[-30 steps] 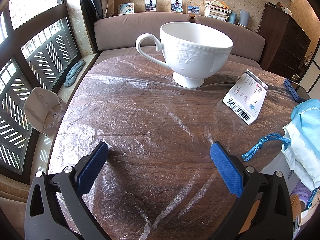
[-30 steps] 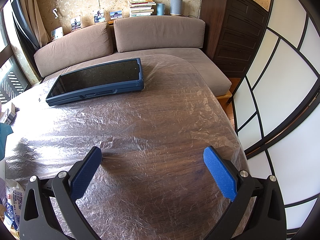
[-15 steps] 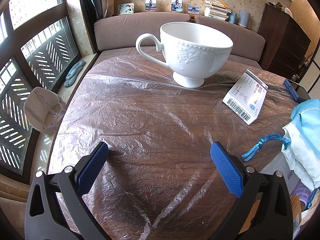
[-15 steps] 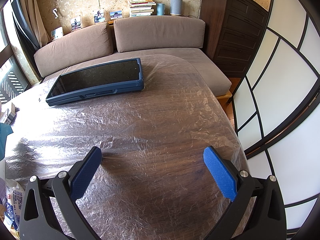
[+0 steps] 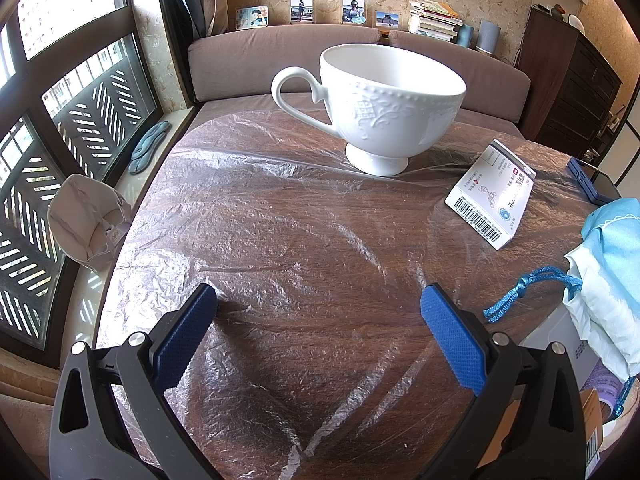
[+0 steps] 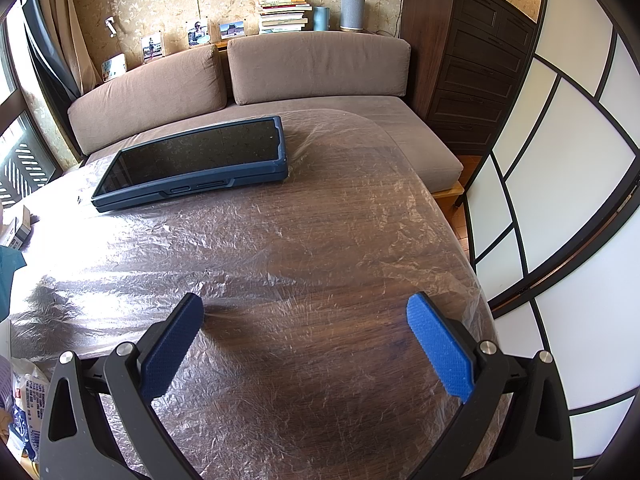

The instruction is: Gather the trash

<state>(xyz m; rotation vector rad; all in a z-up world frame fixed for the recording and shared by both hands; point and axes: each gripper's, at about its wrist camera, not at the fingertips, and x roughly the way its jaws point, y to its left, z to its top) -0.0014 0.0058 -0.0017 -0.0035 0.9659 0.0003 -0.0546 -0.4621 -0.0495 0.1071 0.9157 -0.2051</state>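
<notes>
Left tool [image 5: 318, 304]: the two blue-padded fingers stand wide apart with nothing between them. The tool hangs low over the near part of the table [image 5: 280, 240], a dark wood top covered by a crinkled clear plastic sheet [image 5: 248, 208].

Beyond the left tool, toward the far side of the table, a white footed cup [image 5: 384, 100] stands upright, its handle pointing left. To the right of the cup, apart from it, a small white carton [image 5: 494, 196] with a barcode lies tilted on the sheet. This carton is the nearest loose item; it sits ahead and right of the left tool, well clear of the fingers. At the right edge, a light blue and white cloth bundle [image 5: 608, 272] with a blue cord [image 5: 524, 286] rests at the table edge.

Right tool [image 6: 305, 306]: the fingers are likewise spread wide and hold nothing. The tool hangs over the bare, sheet-covered near part of the table. Ahead and to the left, a tablet in a dark blue case [image 6: 196, 160] lies flat, screen up, near the far edge of the table. The corner of a carton [image 6: 16, 228] shows at the left border of this view.

Behind the table, a brown sofa [image 6: 312, 68] runs along the wall; a dark wooden dresser [image 6: 472, 60] stands at its right end.
</notes>
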